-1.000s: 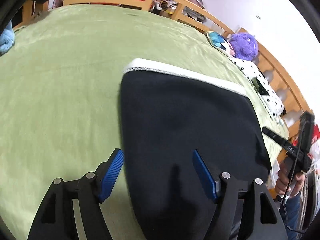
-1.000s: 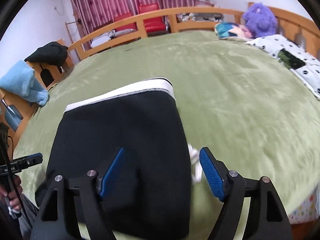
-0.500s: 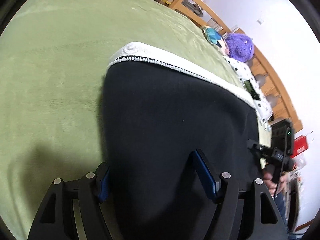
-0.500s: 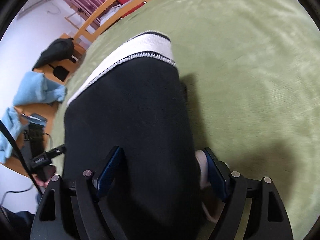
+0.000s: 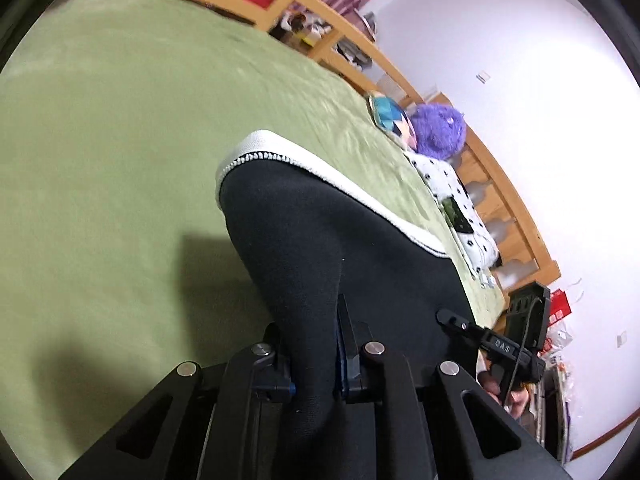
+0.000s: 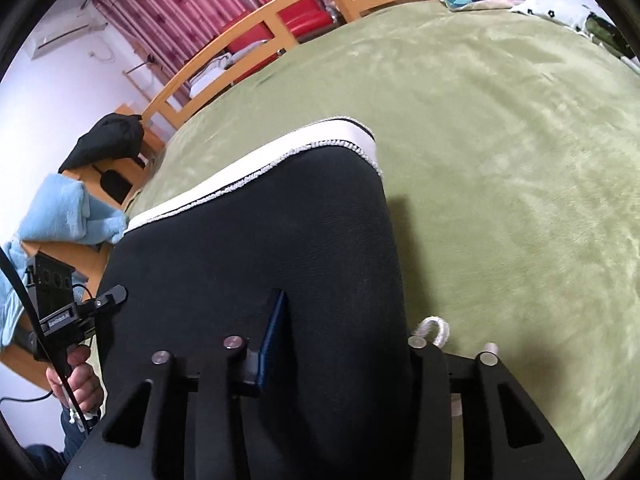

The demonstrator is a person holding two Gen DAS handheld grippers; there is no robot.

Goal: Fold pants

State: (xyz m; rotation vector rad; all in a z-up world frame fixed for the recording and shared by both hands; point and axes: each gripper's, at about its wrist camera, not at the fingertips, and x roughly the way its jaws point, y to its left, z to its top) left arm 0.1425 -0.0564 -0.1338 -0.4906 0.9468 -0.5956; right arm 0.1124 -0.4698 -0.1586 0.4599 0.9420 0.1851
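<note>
Black fabric filled the near part of both wrist views: the pants (image 5: 340,248) lay on the green bedspread (image 5: 100,160), their near edge bunched up into the tools. The left gripper (image 5: 312,344) was clamped on the near-left corner of that edge, cloth squeezed between its blue pads. The right gripper (image 6: 340,340) was closed on the near-right corner; its left pad pressed into the fabric, while the right one was hidden behind the cloth, beside a loop of white drawstring (image 6: 432,326).

From both tools the garment ran straight away, its long axis pointing toward the far side of the bed and ending in the white waistband (image 5: 320,168), which lay flat across the far end. So the held edge was the near one and the free edge the far one, with each hand about equally close to its own corner. Judging by this, the coming fold would carry the near edge forward over the body of the pants toward the waistband, both hands travelling together to keep the edge square.

Farther off, a purple plush toy (image 5: 438,130) and a spotted pillow (image 5: 460,196) sat by the wooden bed rail (image 5: 500,184).
</note>
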